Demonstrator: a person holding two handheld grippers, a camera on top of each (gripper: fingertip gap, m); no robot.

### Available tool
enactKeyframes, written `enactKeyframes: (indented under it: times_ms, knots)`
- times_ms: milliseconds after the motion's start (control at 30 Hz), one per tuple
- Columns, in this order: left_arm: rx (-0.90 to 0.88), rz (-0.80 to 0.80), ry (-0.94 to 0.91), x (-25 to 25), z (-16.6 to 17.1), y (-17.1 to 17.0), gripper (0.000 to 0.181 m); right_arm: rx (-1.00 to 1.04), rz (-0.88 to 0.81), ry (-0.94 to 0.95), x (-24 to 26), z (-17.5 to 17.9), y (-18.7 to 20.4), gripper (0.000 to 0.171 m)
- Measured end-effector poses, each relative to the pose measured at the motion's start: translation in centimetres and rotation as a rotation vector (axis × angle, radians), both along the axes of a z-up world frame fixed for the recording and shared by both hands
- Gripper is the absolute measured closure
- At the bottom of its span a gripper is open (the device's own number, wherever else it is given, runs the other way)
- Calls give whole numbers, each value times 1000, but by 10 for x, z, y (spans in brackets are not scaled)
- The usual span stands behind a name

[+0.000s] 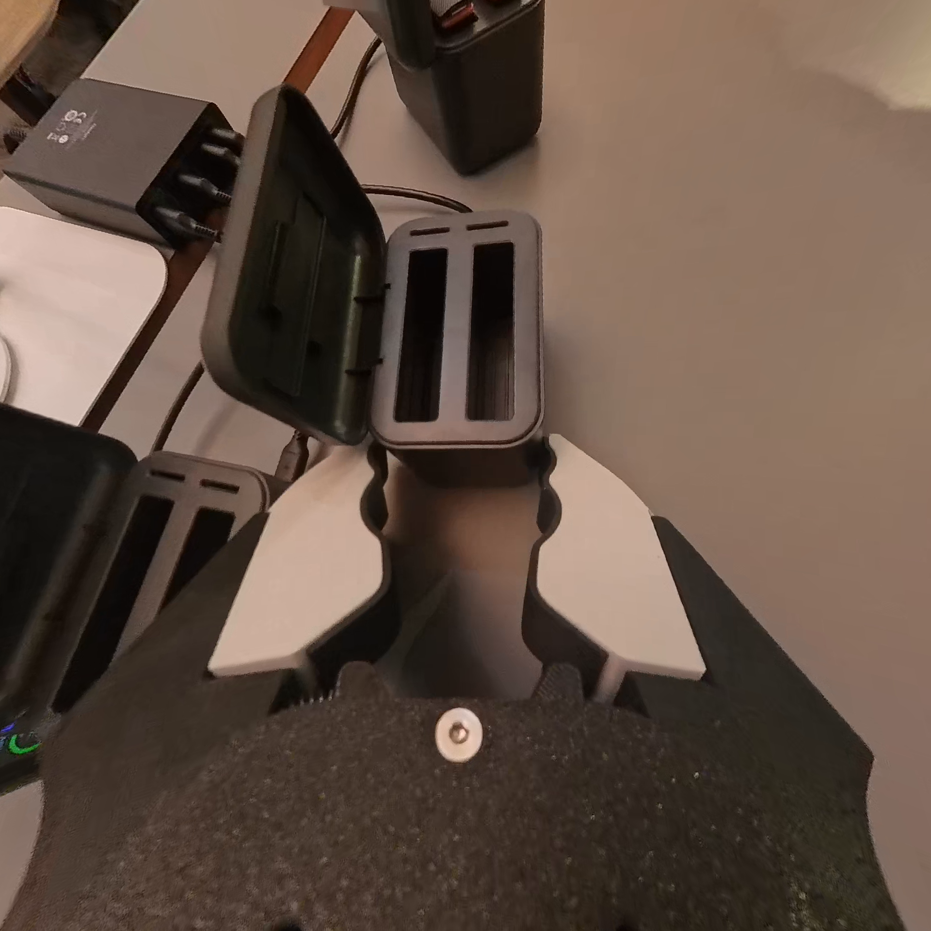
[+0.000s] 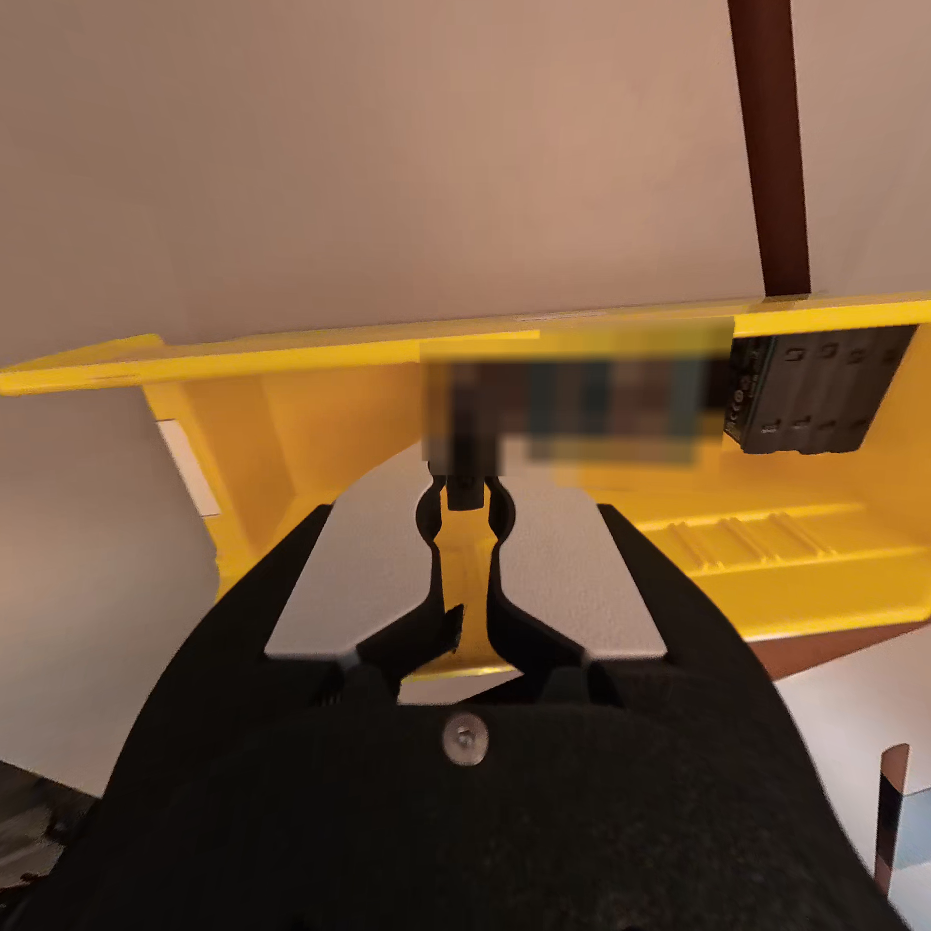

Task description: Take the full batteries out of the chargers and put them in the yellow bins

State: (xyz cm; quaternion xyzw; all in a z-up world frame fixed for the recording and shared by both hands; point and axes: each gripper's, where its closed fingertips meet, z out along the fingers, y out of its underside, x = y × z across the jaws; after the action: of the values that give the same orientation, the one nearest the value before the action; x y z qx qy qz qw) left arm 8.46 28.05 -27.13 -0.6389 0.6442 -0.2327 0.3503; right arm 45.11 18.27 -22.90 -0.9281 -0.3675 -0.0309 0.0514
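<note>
Left gripper clamps the base of an open charger, both slots empty. Right gripper pinches a dark battery over the yellow bin; more batteries sit inside, far right.

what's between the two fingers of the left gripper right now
The near end of the open charger, both its slots empty. In the left wrist view, the left gripper fingertips sit on either side of its body; whether they press on it is unclear.
</note>
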Motion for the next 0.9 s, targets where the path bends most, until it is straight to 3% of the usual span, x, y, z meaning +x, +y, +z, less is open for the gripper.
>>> enactKeyframes:
  times_ms: [167,333,500,733,833,900]
  knots:
    - [8,15,9,-2,0,3,125,-6,-4,-31,13,-15,9,163]
    - [13,70,14,-5,0,10,128,73,-22,-61,21,-10,17,147]
    - [-5,148,26,-12,0,14,134,428,-98,-52,11,46,39,146]
    - [-51,194,13,-30,24,14,133,772,-155,228,-85,108,23,107]
    - [-24,209,-3,-32,31,19,134,723,-129,343,-140,96,18,86]
    - [-18,212,-12,-31,32,19,135,622,-73,309,-168,74,23,78]
